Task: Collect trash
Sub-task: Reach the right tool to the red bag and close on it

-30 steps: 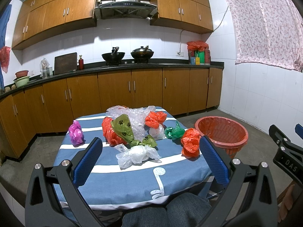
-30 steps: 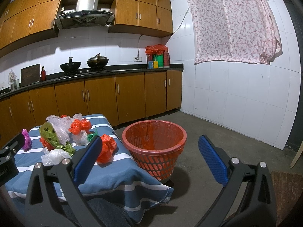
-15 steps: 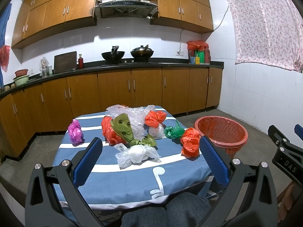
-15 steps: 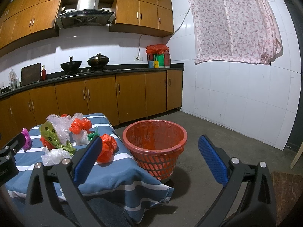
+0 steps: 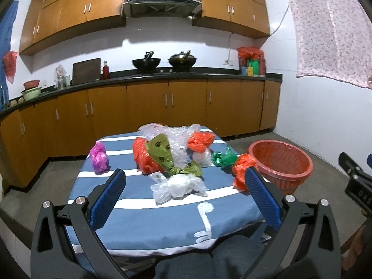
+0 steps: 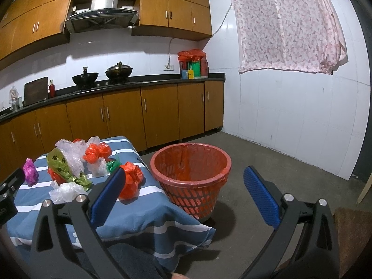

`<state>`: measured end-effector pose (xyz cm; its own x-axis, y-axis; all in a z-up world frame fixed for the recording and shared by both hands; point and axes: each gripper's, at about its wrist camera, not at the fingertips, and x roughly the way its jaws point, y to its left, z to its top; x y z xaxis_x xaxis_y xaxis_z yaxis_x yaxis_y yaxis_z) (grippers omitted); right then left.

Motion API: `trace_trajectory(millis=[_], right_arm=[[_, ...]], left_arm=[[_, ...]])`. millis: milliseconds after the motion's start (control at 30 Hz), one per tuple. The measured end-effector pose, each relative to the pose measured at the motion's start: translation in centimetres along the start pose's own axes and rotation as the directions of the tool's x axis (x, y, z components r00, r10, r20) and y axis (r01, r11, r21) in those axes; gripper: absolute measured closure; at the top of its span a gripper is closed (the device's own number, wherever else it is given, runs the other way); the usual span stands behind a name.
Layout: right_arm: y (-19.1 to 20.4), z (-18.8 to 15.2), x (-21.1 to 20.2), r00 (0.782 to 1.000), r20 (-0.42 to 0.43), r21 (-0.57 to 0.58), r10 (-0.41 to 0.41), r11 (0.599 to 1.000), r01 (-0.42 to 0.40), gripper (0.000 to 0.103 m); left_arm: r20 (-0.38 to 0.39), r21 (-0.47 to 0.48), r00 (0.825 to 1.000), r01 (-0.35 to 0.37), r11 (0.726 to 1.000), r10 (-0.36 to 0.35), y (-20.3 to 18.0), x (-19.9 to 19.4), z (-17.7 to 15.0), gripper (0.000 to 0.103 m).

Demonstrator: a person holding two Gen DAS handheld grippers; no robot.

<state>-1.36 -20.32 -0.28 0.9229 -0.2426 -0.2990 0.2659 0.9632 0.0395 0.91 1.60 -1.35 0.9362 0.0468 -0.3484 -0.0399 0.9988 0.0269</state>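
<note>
No trash is collected yet: the basket point(image 6: 190, 179) beside the bench point(image 5: 144, 218) appears empty. All bags point(image 5: 179, 186) lie on the bench. Left gripper point(image 5: 186, 195) and right gripper point(image 6: 183, 193) hold nothing, jaws wide apart.

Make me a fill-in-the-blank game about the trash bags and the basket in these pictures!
1. The red basket stands on the ____, beside the table.
2. The small bag alone at the table's left side is ____ in colour.
3. The olive-green bag is printed with black ____ prints.
4. Both the left gripper and the right gripper are open and hold ____.

Missing words: floor; purple; paw; nothing
</note>
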Motion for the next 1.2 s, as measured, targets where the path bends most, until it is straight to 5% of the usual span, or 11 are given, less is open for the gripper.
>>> trace_trajectory(millis=[333, 600, 1200], right_arm=[[2.9, 0.3, 3.9, 0.993, -0.054, -0.011, 0.103, 0.995, -0.104, 0.004], [6.6, -0.4, 9.6, 0.971, -0.167, -0.013, 0.171, 0.984, -0.176, 0.021], [12.6, -3.4, 22.0, 0.938, -0.314, -0.098, 0.147, 0.978, -0.186, 0.021]], left_arm=[[-0.07, -0.023, 0.995, -0.079, 0.997, 0.077, 3.5, 3.5, -0.9, 0.002], [-0.129, -0.009, 0.985, -0.114, 0.993, 0.112, 5.5, 7.3, -1.6, 0.002], [-0.187, 0.03, 0.982, -0.036, 0.999, 0.041, 5.9, 14.5, -1.7, 0.002]])
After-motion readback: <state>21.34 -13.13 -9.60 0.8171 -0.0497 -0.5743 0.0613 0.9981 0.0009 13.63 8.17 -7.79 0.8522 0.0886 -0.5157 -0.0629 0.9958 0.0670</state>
